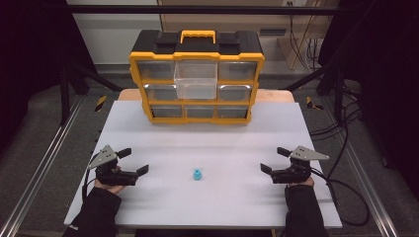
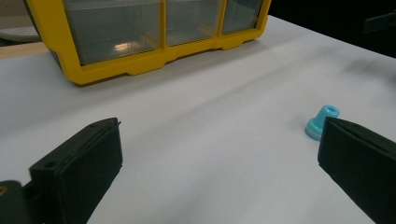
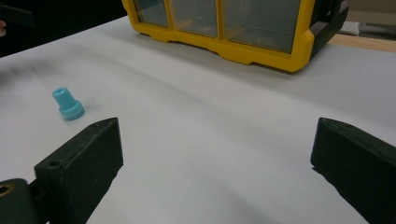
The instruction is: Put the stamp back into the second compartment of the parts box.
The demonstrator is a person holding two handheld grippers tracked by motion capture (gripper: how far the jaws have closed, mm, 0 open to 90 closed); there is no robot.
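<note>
Midway between the two hands, a small blue plug (image 1: pixel 197 174) is standing upright on the white worktop (image 1: pixel 222 143), well apart from the yellow drawer organizer (image 1: pixel 196 79) whose top-middle clear drawer (image 1: pixel 195 79) is sticking out. Both the left hand-held gripper (image 1: pixel 133 161) and the right hand-held gripper (image 1: pixel 274 159) are resting with jaws spread, holding nothing. Either one should be coming in low and level, straddling the plug's narrow neck above its flared base, closing gently so it is not tipping or skidding.

Yellow drawer cabinet (image 1: pixel 196 79), one clear drawer (image 1: pixel 195 80) pulled out, white table (image 1: pixel 207 148)
</note>
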